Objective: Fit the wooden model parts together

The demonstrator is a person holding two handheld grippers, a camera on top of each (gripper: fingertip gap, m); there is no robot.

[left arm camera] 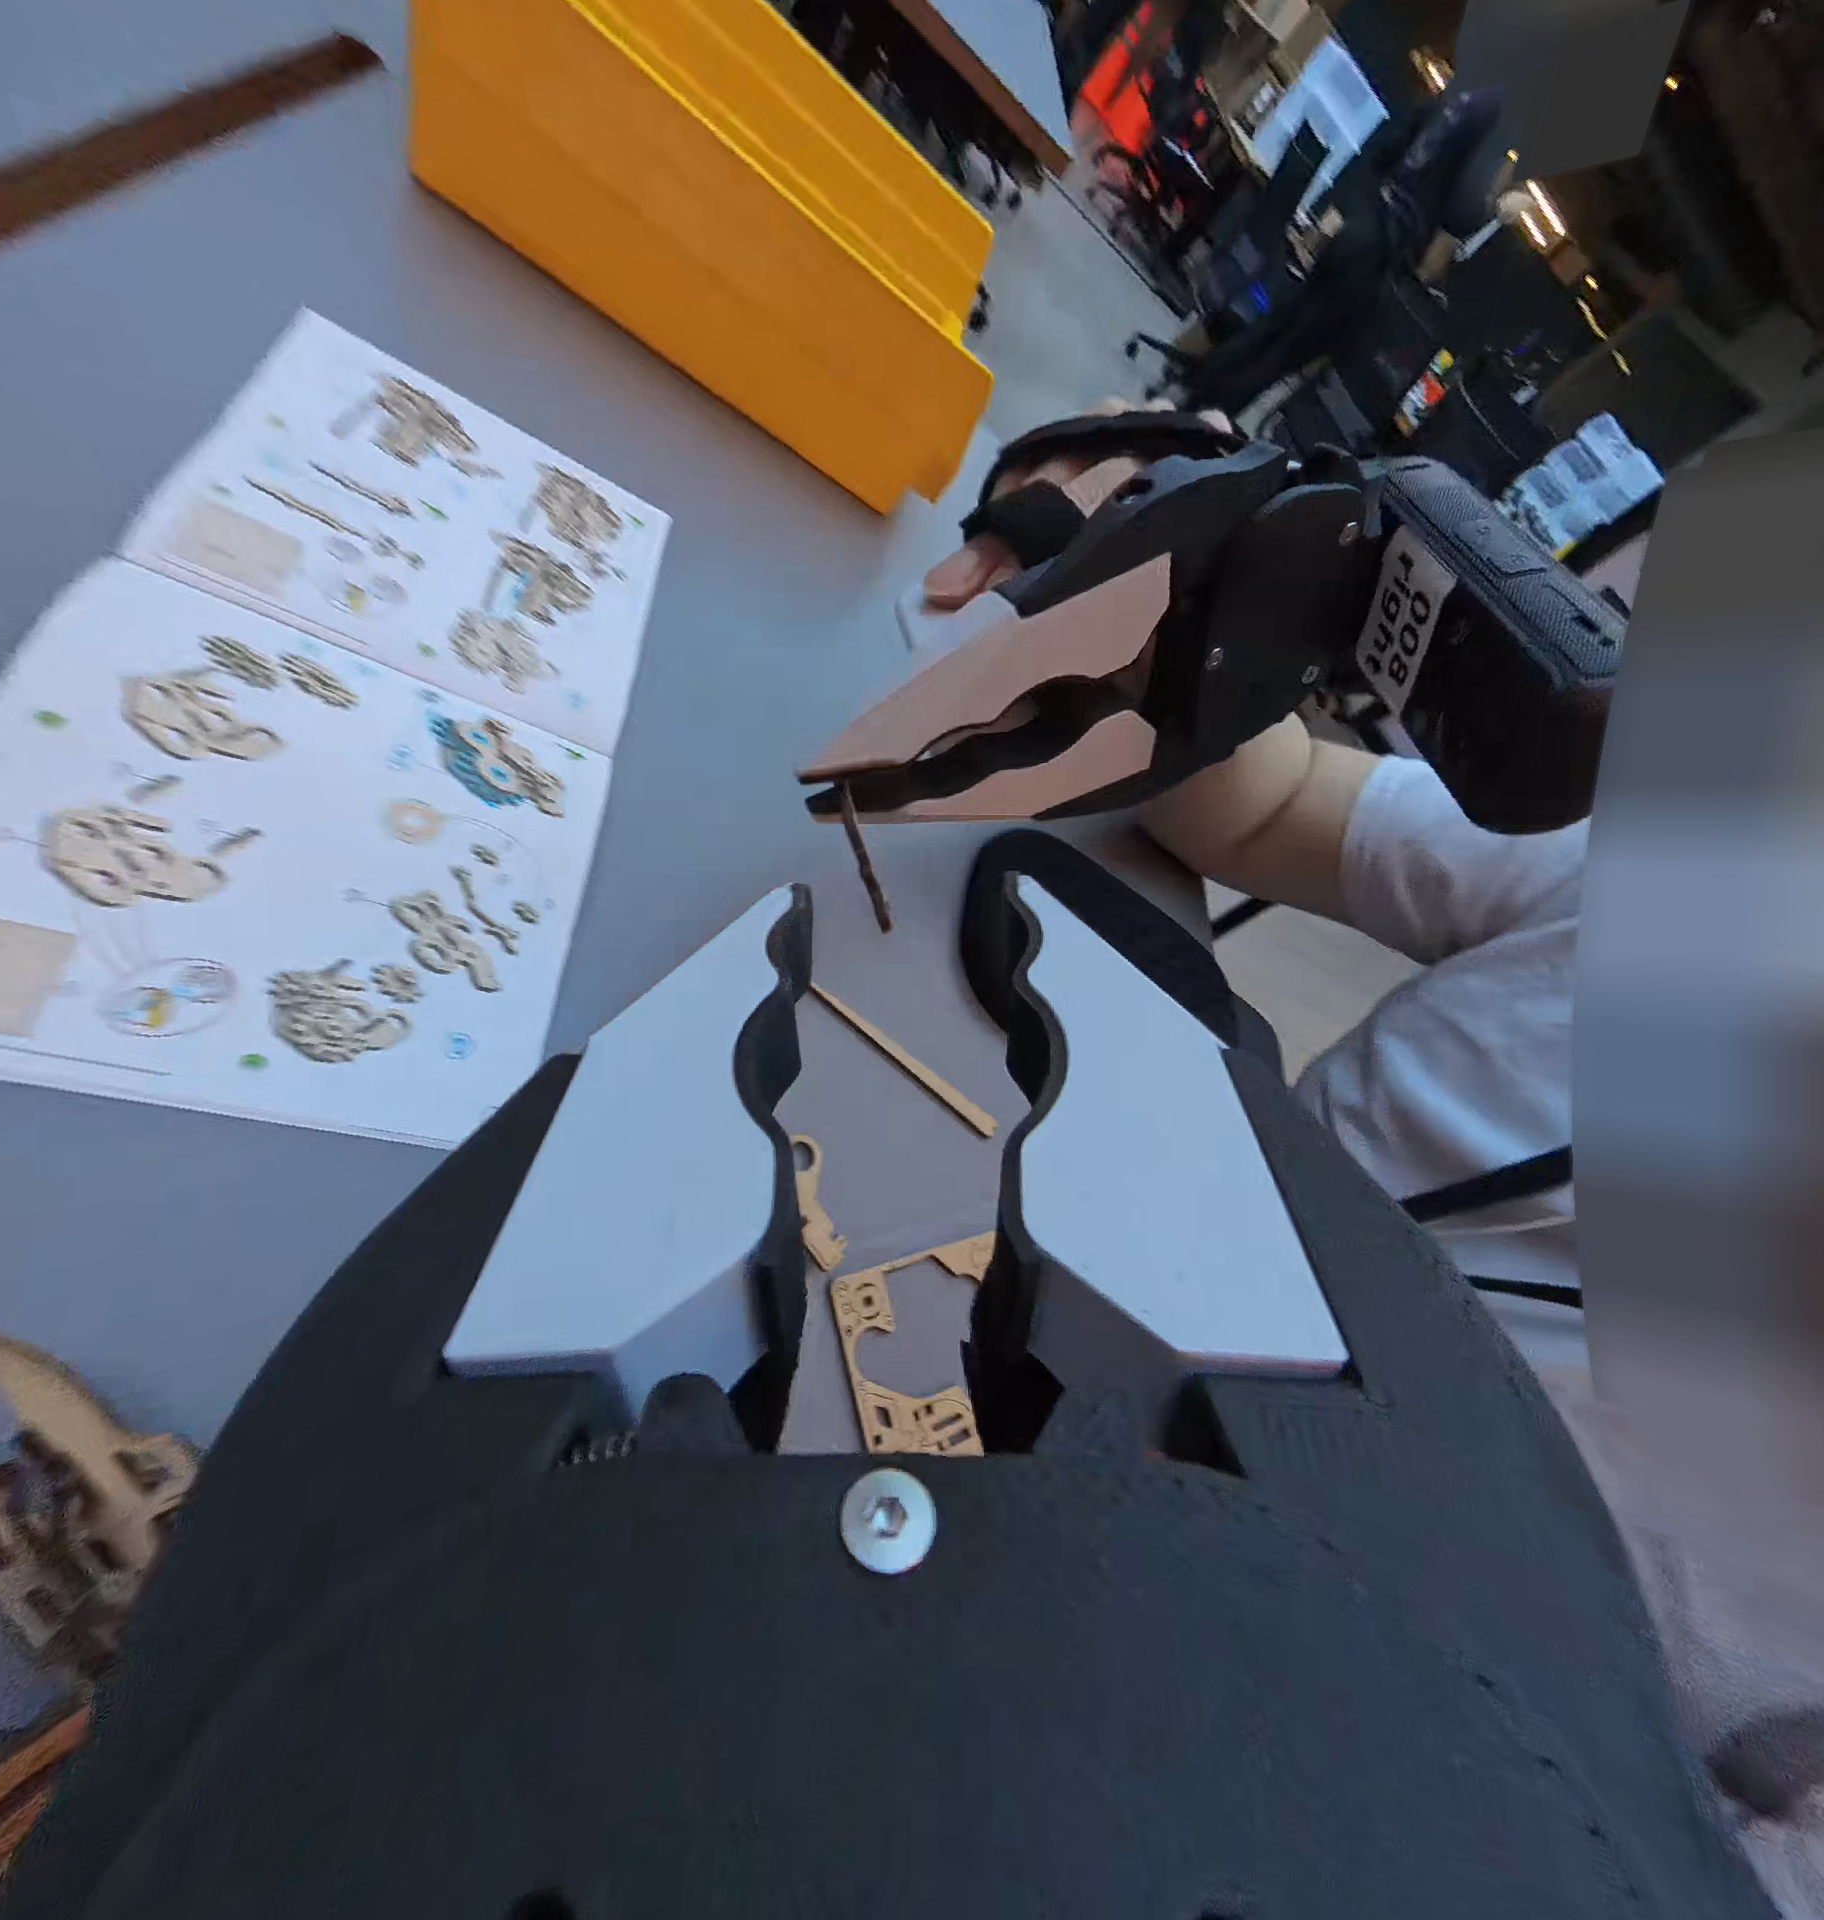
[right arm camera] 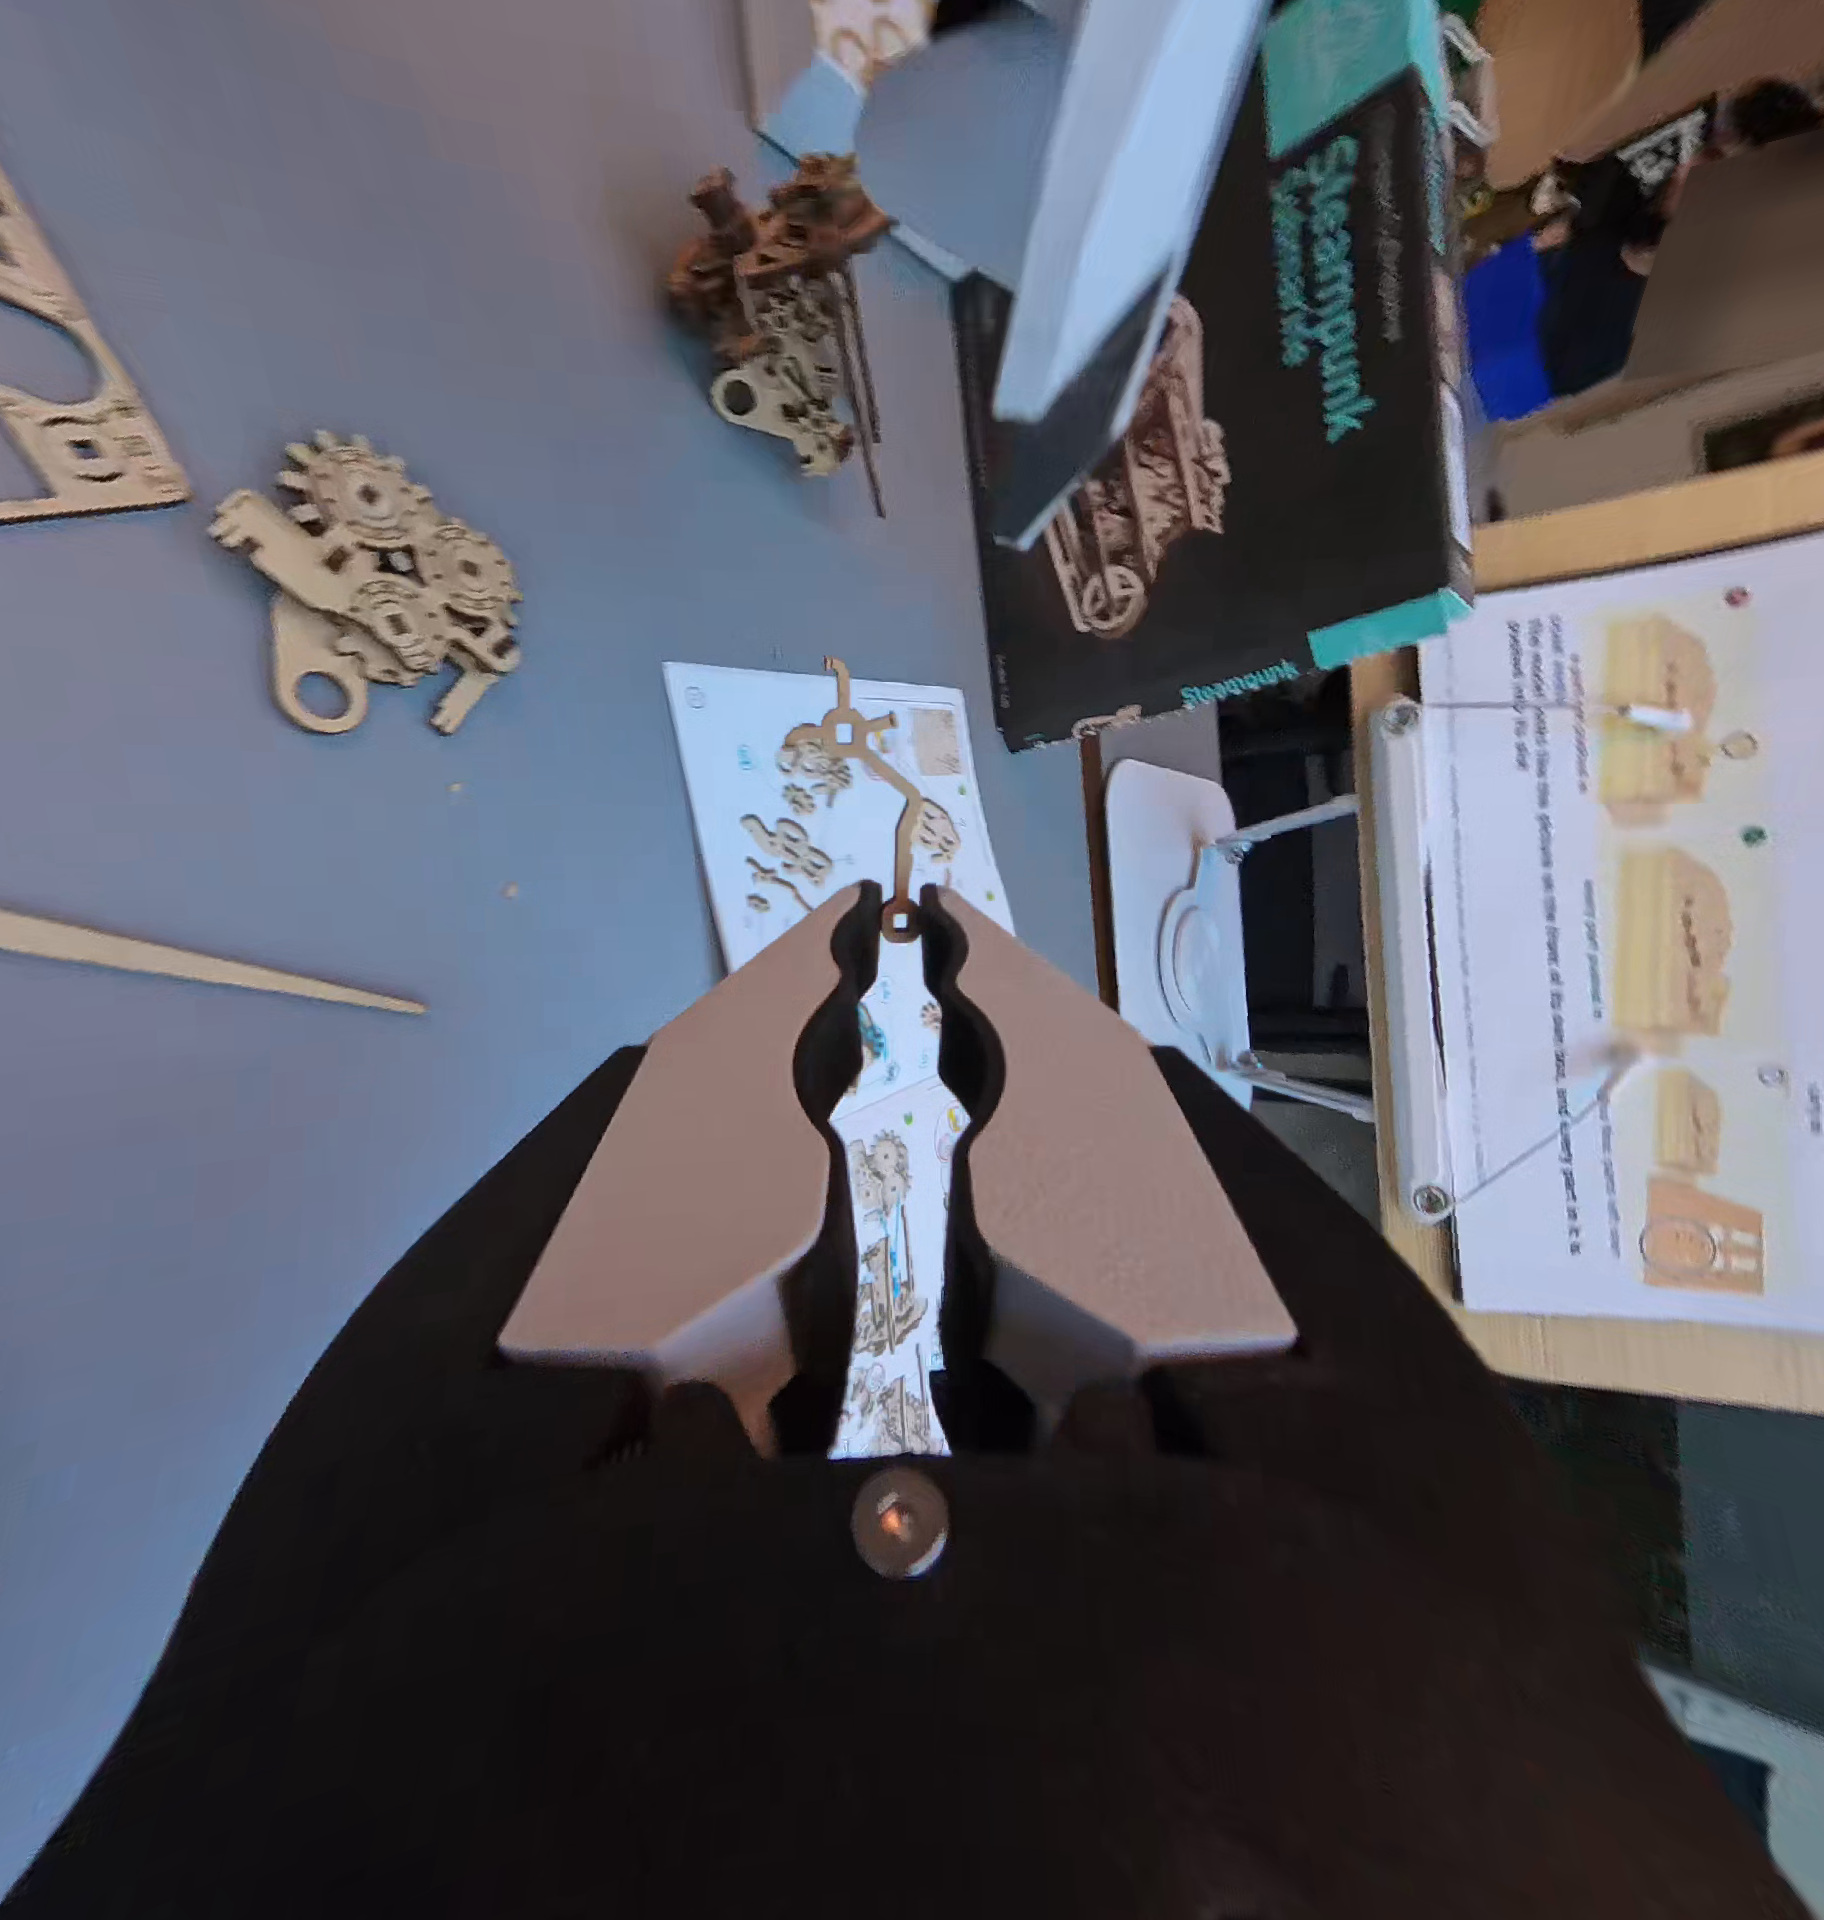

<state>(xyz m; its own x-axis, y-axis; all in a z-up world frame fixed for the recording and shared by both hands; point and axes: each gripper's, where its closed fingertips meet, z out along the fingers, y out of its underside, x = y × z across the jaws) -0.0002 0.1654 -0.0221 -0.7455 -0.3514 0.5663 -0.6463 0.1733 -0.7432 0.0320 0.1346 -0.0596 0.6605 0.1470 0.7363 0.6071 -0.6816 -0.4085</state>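
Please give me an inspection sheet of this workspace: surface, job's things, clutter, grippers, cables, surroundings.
Surface: grey table, wood crumbs.
Job's things: thin wooden part; gear assembly; darker assembly; loose stick; instruction sheets.
Clutter: yellow box; kit box; cut-out sheet scraps.
Grippers: right gripper shut on thin wooden part; left gripper open, empty.
Cables: nothing seen.
Surroundings: clipboard page; office chairs behind.

Your right gripper (right arm camera: 900, 906) is pinching a thin curvy wooden piece (right arm camera: 866, 774) by its end, over the instruction sheet (right arm camera: 721, 790); gear assembly (right arm camera: 378, 582) sits off left.
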